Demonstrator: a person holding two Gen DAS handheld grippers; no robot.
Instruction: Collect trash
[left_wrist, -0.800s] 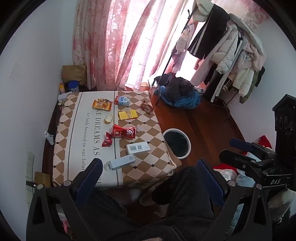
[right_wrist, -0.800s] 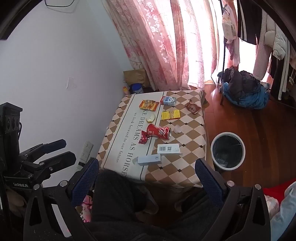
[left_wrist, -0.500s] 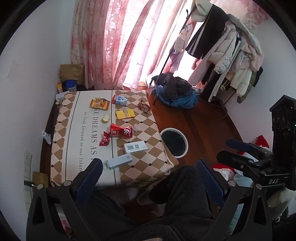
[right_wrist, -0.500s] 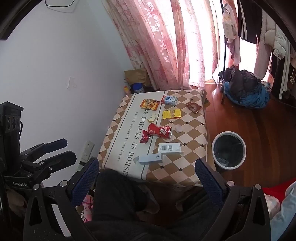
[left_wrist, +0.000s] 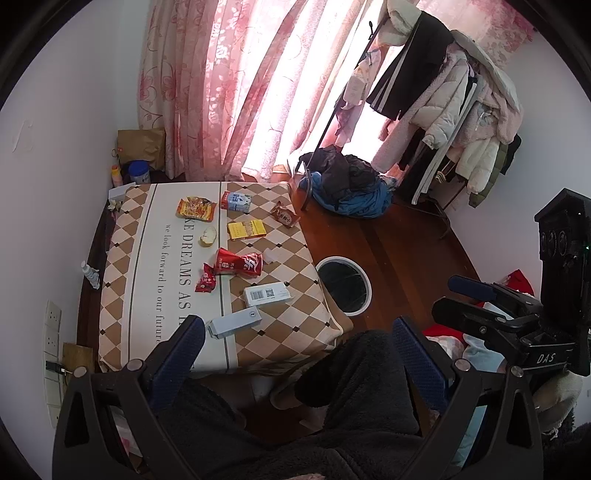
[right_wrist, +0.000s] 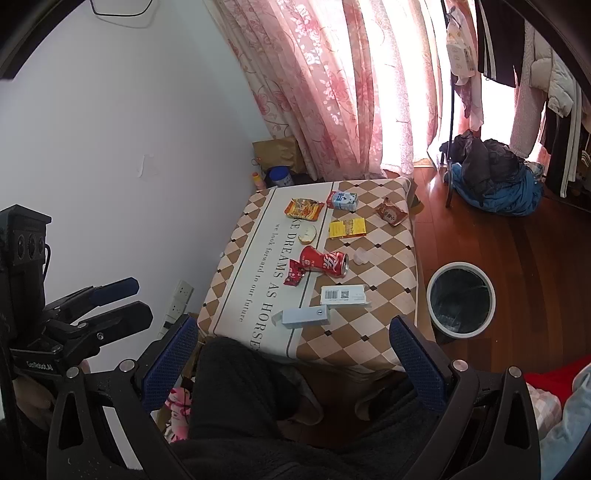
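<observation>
So the trash is spread over the checkered worktop (left_wrist: 122, 229): a crushed red can (left_wrist: 238, 262) on its side mid-cloth, open end toward the bin side; a small red wrapper (left_wrist: 205, 279) touching its other end; a white box with a barcode (left_wrist: 266, 294) nearer the camera; a pale blue box (left_wrist: 234, 324) lying flat closest of all; a flat yellow packet (left_wrist: 246, 229); a bread piece (left_wrist: 208, 235) beside it; an orange snack bag (left_wrist: 196, 209), a blue-white carton (left_wrist: 237, 201) and a brown wrapper (left_wrist: 284, 215) along the far edge; a small clear bit (right_wrist: 361, 256) near the can; the round white-rimmed bin (left_wrist: 343, 284) with a black liner stands on the floor just beside the worktop.
</observation>
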